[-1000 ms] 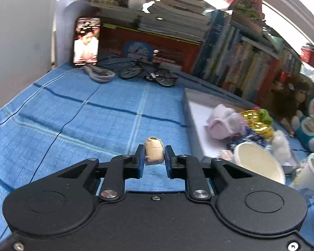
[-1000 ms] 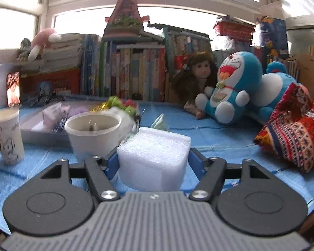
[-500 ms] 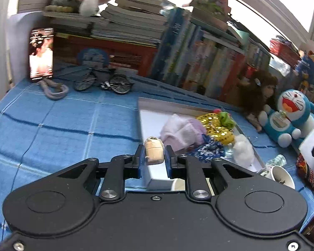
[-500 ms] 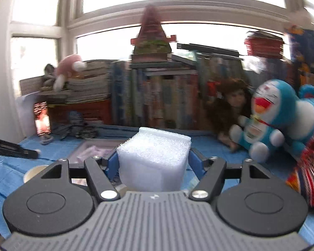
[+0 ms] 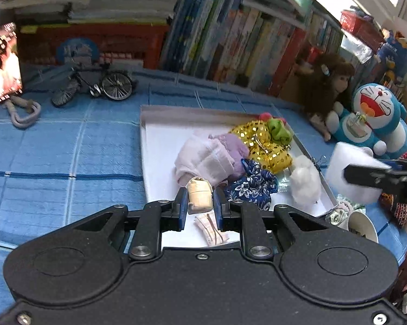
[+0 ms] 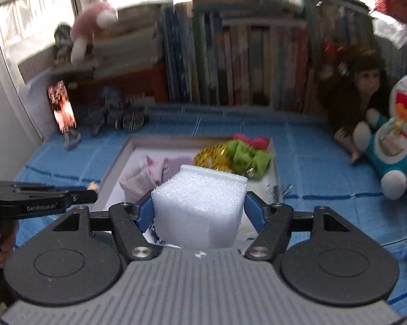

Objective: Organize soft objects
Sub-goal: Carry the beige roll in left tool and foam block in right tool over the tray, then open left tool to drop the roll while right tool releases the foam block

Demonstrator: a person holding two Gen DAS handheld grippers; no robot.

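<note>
Foam block [image 6: 199, 205] clamped in right gripper [image 6: 198, 211] — tilted down over tray [image 6: 116, 162].

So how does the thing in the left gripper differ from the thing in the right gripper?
The left gripper pinches a small cream squishy toy; the right gripper clamps a far bulkier white foam block. The toy is smooth with a dark-marked top; the block is plain and porous. The toy needs nearly closed jaws, the block wide ones. Both are soft, held above the white tray.
</note>
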